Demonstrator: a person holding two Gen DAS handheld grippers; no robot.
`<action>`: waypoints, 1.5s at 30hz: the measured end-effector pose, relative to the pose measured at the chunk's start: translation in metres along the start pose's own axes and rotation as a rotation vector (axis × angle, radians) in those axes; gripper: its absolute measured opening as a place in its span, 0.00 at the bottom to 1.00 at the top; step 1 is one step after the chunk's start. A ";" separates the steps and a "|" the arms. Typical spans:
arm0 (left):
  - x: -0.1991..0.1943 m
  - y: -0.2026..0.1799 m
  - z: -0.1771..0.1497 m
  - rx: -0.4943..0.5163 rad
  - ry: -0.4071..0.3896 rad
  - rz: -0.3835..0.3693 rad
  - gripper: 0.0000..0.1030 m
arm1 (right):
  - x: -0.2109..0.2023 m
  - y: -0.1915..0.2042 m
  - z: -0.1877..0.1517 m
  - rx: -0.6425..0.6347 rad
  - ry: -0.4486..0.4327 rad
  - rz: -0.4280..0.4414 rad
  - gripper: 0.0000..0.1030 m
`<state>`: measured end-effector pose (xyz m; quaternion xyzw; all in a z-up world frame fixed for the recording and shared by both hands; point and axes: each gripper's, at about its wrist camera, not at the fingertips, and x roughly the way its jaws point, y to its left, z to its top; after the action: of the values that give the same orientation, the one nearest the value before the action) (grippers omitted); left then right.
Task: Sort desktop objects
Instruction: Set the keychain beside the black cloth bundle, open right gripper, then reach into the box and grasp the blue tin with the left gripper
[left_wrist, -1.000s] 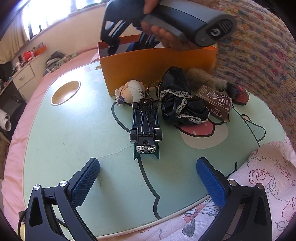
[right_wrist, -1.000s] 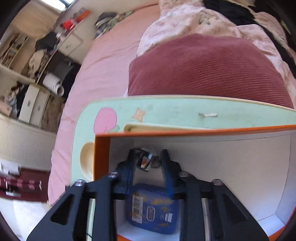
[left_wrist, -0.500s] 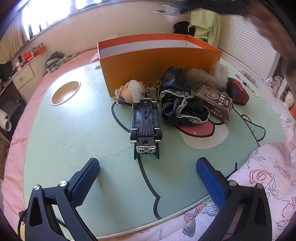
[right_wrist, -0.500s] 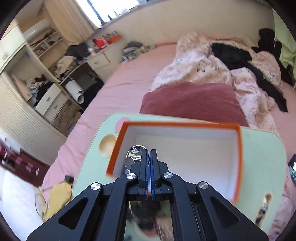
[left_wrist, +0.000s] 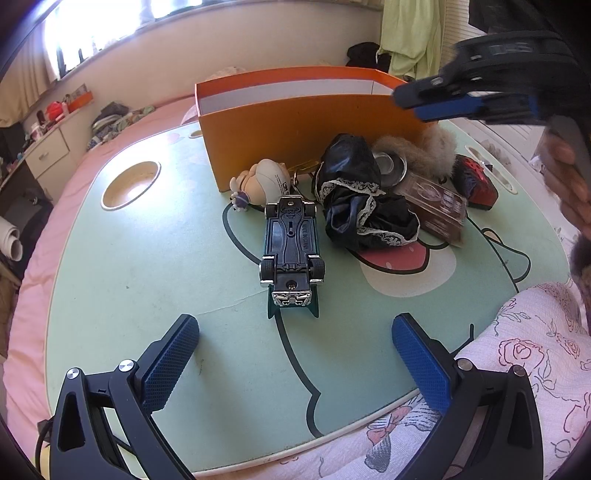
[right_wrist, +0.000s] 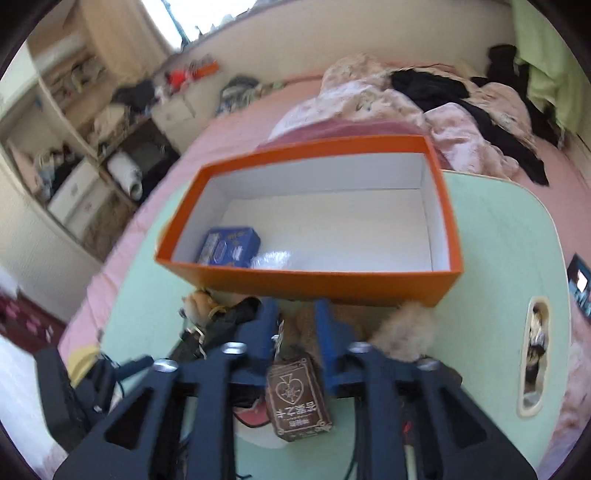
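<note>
- Blue-padded and spread wide, the left gripper (left_wrist: 295, 354) hangs over the near edge of the green table (left_wrist: 147, 258) with nothing between its jaws.
- Straight ahead of it in the left wrist view lies a toy car (left_wrist: 291, 243) on its roof, underside up, lengthwise along the gripper's line.
- Just past the car sits a small doll keychain (left_wrist: 264, 181), and beyond that the orange box (left_wrist: 306, 125), its near wall facing the gripper.
- Ahead and to the right lies a crumpled black cloth with lace trim (left_wrist: 362, 206); touching its far side are a fur piece (left_wrist: 424, 147) and a round metal tin (left_wrist: 389, 166).
- Further right are a brown card box (left_wrist: 439, 206), blurred, and a red and black object (left_wrist: 476, 181).
- High on the right, the right gripper (left_wrist: 443, 103) is seen from the side, blurred, held by a hand (left_wrist: 565, 177).

- Right wrist view: the right gripper (right_wrist: 295, 332) has its jaws parting, partly apart, gripping nothing.
- Below and between its fingers lies the brown card box (right_wrist: 297, 402); the fur piece (right_wrist: 402, 332) is just to the right, the black cloth (right_wrist: 229, 321) to the left.
- Ahead sits the orange box (right_wrist: 332, 284), open, with a blue packet (right_wrist: 229, 247) and a pale shiny thing, too blurred to name, in its near left corner.
</note>
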<state>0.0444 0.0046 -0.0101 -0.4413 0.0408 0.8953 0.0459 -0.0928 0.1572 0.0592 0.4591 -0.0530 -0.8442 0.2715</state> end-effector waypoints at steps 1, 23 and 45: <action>0.000 0.000 0.000 0.000 0.000 0.000 1.00 | -0.007 0.001 -0.004 0.001 -0.016 0.003 0.39; 0.002 -0.003 -0.001 -0.003 0.003 0.004 1.00 | 0.015 -0.010 -0.120 -0.210 0.043 -0.287 0.98; -0.033 0.004 0.019 -0.023 -0.074 0.018 1.00 | 0.025 -0.023 -0.119 -0.213 0.029 -0.284 1.00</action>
<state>0.0492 0.0008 0.0281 -0.4079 0.0325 0.9118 0.0343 -0.0179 0.1833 -0.0353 0.4426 0.1060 -0.8683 0.1971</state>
